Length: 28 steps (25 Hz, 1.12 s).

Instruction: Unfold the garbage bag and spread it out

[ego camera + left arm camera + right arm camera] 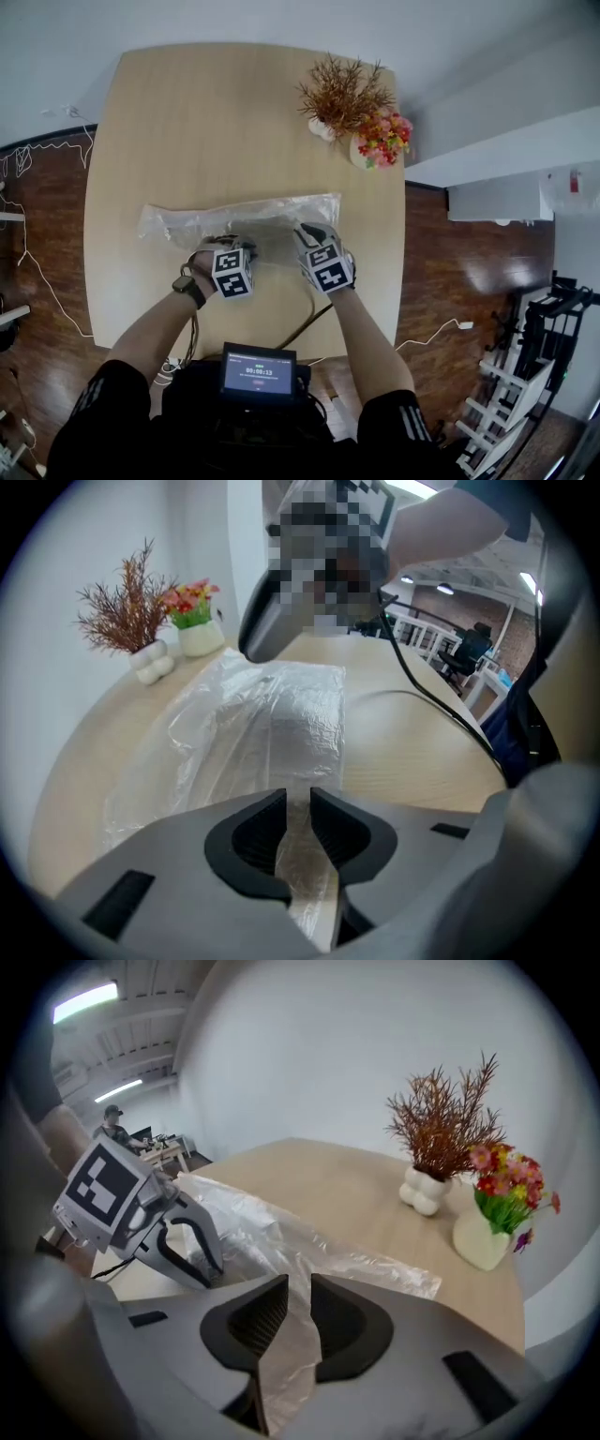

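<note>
A clear, crinkled garbage bag lies as a long, partly folded strip across the middle of the wooden table. Both grippers are at its near edge, side by side. In the left gripper view, my left gripper is shut on a fold of the bag, and the film runs down between its jaws. My right gripper is likewise shut on a bunched flap of the bag, slightly lifted off the table. In the head view the left gripper and the right gripper stand a hand's width apart.
At the table's far right stand a white vase of dried branches and a vase of bright flowers. A dark cable runs over the table's near edge. A small screen sits at the person's chest.
</note>
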Available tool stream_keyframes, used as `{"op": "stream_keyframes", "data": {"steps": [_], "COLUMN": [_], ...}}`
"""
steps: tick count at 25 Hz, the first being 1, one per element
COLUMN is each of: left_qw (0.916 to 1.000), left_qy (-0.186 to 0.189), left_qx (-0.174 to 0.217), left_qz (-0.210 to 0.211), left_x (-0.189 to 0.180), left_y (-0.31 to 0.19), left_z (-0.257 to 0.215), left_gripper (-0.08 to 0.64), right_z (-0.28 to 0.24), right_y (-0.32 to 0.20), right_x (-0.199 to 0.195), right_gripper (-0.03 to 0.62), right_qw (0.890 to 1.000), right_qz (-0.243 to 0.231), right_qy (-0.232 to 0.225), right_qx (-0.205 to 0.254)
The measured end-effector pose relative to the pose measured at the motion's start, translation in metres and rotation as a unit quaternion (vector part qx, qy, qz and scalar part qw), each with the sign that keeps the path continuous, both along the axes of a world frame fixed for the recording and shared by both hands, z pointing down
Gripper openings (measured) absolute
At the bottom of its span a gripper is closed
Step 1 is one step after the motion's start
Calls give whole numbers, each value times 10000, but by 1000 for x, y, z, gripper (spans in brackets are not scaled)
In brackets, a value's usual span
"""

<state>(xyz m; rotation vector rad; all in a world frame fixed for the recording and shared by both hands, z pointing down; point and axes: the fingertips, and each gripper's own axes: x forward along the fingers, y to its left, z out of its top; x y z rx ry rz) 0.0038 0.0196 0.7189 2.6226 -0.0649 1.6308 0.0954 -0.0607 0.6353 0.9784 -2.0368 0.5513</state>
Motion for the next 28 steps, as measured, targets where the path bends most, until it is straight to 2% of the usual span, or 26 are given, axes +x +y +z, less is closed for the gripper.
{"op": "stream_keyframes", "data": {"steps": [7,14,16,18,20,22,23,25,26,28], "left_qw": [10000,9974,9951,9917,9870,9798,9759,9712,9710,9725], "left_qy": [-12,515,647,676,501,103,-147,-636,-827,-1030], "left_qx": [77,96,260,629,1214,1833,2058,2217,2172,2007], "left_qz": [18,-489,-706,-894,-921,-795,-716,-591,-557,-577], "left_x": [2,2,-4,-16,-33,-51,-60,-77,-85,-96], "left_y": [-1,-16,-27,-42,-58,-73,-80,-89,-91,-93], "left_z": [-1,-34,-46,-61,-74,-82,-81,-71,-64,-53], "left_gripper": [83,83,83,83,83,93,125,187,211,216], "right_z": [59,76,76,76,75,75,75,76,76,75], "right_y": [26,33,31,31,32,32,33,33,33,34], "right_x": [-7,-6,-6,-7,-8,-8,-7,-7,-7,-8], "right_gripper": [103,103,103,103,103,106,107,107,107,109], "right_qw": [9985,9967,9969,9968,9967,9966,9965,9964,9965,9964], "right_qz": [-71,-81,-79,-77,-124,-187,-190,-174,-170,-173], "right_qy": [248,376,356,353,378,414,423,412,408,424], "right_qx": [-482,-710,-701,-715,-713,-689,-697,-715,-716,-720]}}
